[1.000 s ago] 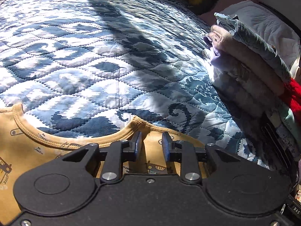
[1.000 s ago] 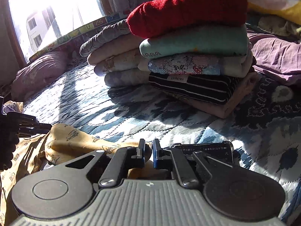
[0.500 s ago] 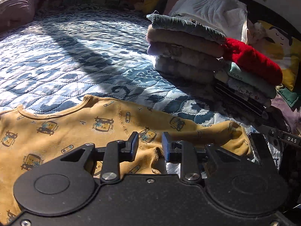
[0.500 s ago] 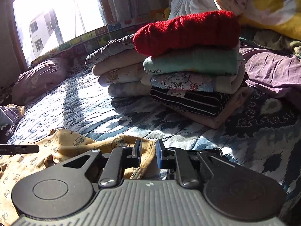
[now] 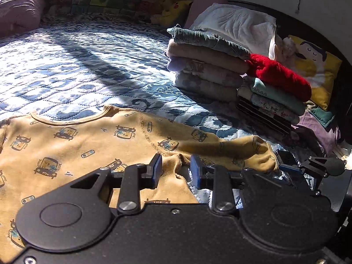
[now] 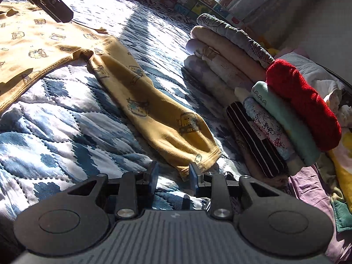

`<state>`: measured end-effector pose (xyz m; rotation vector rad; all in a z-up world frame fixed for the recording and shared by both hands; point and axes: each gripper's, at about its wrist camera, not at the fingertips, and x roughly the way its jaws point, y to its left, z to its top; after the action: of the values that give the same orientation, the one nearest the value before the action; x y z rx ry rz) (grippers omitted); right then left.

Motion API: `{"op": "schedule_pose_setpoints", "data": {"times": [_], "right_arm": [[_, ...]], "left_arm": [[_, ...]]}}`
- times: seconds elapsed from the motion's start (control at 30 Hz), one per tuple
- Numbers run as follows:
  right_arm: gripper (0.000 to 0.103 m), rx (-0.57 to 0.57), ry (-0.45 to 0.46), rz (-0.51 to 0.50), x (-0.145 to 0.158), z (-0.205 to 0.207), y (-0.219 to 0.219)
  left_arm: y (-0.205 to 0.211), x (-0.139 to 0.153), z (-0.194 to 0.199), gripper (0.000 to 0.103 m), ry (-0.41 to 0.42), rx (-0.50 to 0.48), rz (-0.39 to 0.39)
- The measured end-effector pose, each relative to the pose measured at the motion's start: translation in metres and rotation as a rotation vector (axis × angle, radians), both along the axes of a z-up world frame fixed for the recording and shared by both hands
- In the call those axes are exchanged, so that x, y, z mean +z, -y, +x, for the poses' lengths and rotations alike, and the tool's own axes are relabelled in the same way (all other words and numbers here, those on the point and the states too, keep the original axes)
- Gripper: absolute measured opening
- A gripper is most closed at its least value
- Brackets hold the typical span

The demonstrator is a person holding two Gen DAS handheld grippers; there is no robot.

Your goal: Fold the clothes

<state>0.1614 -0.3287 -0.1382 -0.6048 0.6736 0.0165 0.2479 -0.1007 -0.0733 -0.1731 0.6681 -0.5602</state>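
A yellow child's shirt (image 5: 66, 145) with a robot print lies spread flat on the blue patterned quilt (image 5: 77, 66). My left gripper (image 5: 176, 170) stands open low over its right underarm, and a raised fold of the seam sits between the fingers. In the right wrist view the shirt's long sleeve (image 6: 154, 118) lies stretched out toward me. Its cuff (image 6: 198, 160) ends just ahead of my right gripper (image 6: 173, 176), which is open and holds nothing. The shirt's body (image 6: 33, 44) lies at the far left under the left gripper (image 6: 44, 0).
Two stacks of folded clothes stand close to the sleeve's right: a beige and grey stack (image 6: 231, 61) and one topped by a red sweater (image 6: 303, 101). A white pillow (image 5: 237, 22) and a yellow cushion (image 5: 316, 70) lie behind. Bare quilt stretches to the left.
My right gripper has opened and let go of the sleeve, which now lies stretched out on the quilt. The left gripper drew back over the shirt and stayed open.
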Motion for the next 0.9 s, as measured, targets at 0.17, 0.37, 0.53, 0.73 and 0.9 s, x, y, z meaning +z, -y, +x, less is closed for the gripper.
{"op": "schedule_pose_setpoints", "data": {"times": [0.17, 0.37, 0.53, 0.73, 0.9], "right_arm": [[0.013, 0.005, -0.017, -0.033, -0.007, 0.013, 0.006], [0.009, 0.045, -0.071, 0.007, 0.022, -0.001, 0.01], [0.021, 0.053, -0.165, -0.105, 0.006, -0.007, -0.003], [0.031, 0.062, 0.02, 0.052, 0.026, -0.01, -0.02], [0.03, 0.092, -0.028, 0.062, -0.006, 0.006, -0.026]], "left_arm": [[-0.01, 0.009, 0.0, 0.026, 0.003, 0.01, -0.058], [-0.016, 0.013, 0.002, 0.027, 0.009, 0.023, -0.089], [-0.013, 0.011, 0.003, 0.03, 0.002, 0.009, -0.084], [0.005, 0.014, 0.009, 0.03, 0.018, -0.01, -0.031], [0.063, 0.018, 0.04, 0.03, 0.024, -0.15, 0.075]]}}
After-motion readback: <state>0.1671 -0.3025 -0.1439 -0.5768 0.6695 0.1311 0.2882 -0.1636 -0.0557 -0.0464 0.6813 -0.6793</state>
